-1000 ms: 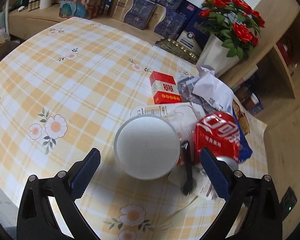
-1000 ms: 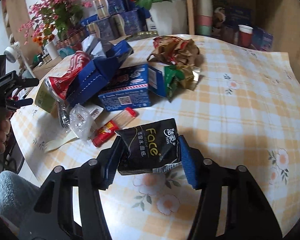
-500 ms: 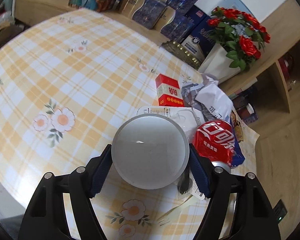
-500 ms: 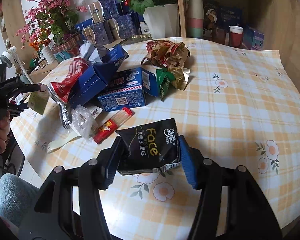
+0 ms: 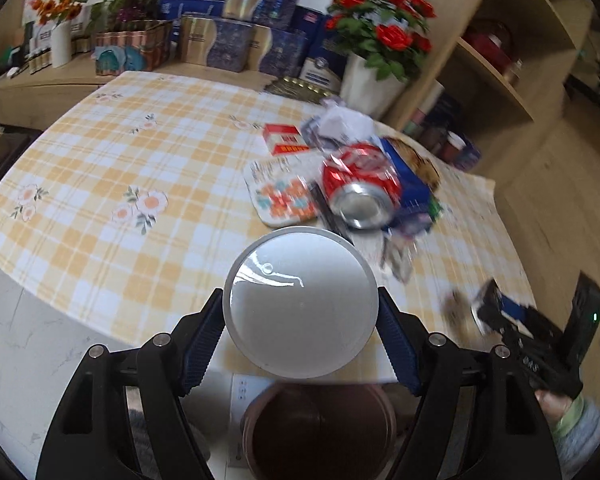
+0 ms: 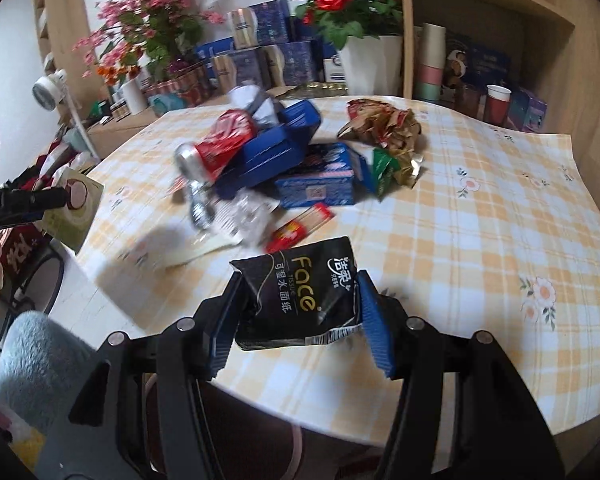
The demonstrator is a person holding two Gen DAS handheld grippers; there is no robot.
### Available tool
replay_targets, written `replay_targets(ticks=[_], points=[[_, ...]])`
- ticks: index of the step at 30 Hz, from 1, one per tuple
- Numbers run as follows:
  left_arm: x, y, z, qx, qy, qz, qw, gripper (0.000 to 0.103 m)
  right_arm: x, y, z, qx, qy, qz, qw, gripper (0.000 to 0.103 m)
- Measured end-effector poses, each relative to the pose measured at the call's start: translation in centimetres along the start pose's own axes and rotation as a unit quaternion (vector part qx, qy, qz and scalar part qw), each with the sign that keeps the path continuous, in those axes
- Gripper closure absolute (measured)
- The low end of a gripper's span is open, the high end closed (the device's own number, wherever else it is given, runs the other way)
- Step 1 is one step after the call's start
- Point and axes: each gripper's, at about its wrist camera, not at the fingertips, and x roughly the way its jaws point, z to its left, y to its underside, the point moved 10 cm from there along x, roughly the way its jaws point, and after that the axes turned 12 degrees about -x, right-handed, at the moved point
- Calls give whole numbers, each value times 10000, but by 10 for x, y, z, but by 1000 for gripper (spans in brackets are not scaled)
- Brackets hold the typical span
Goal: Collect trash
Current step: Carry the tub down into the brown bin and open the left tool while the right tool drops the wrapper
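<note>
My left gripper (image 5: 300,334) is shut on a white round cup (image 5: 300,304), held off the table's front edge above a dark brown bin (image 5: 320,432) on the floor. My right gripper (image 6: 298,316) is shut on a black Face tissue pack (image 6: 300,292), held at the table's near edge. The cup shows from the side, greenish, in the right wrist view (image 6: 70,208). On the table lie a crushed red cola can (image 5: 360,184), blue cartons (image 6: 316,184), a red cigarette box (image 5: 284,138) and crumpled brown wrappers (image 6: 384,128).
The round table has a yellow checked cloth (image 5: 100,176). A white pot of red roses (image 5: 370,84) and blue gift boxes (image 5: 236,44) stand behind it. Wooden shelves (image 6: 480,40) hold paper cups. A flat floral packet (image 5: 280,196) lies by the can.
My left gripper closed on the cup, lifted it and drew it back off the table edge over the bin. My right gripper pulled the tissue pack back to the table edge.
</note>
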Motion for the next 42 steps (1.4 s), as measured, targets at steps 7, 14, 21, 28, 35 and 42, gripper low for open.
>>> replay_targets(ticks=[7, 14, 21, 28, 35, 42], points=[[-7, 56, -1, 212, -1, 197, 9996, 31, -17, 48, 36, 60, -294, 140, 9995, 46], [-9, 101, -3, 271, 71, 341, 9990, 31, -15, 103, 81, -62, -647, 563, 9963, 46], [-7, 124, 3, 161, -11, 246, 9996, 31, 16, 141, 117, -249, -947, 1121, 9889, 46], [-3, 138, 14, 86, -24, 178, 9998, 31, 47, 169, 128, -241, -1012, 1522, 9829, 45], [1, 148, 29, -272, 6, 325, 9991, 31, 44, 174, 129, -169, -1020, 1541, 9826, 21], [8, 157, 29, -329, 60, 451, 9984, 31, 19, 155, 113, -301, -380, 1040, 9934, 6]])
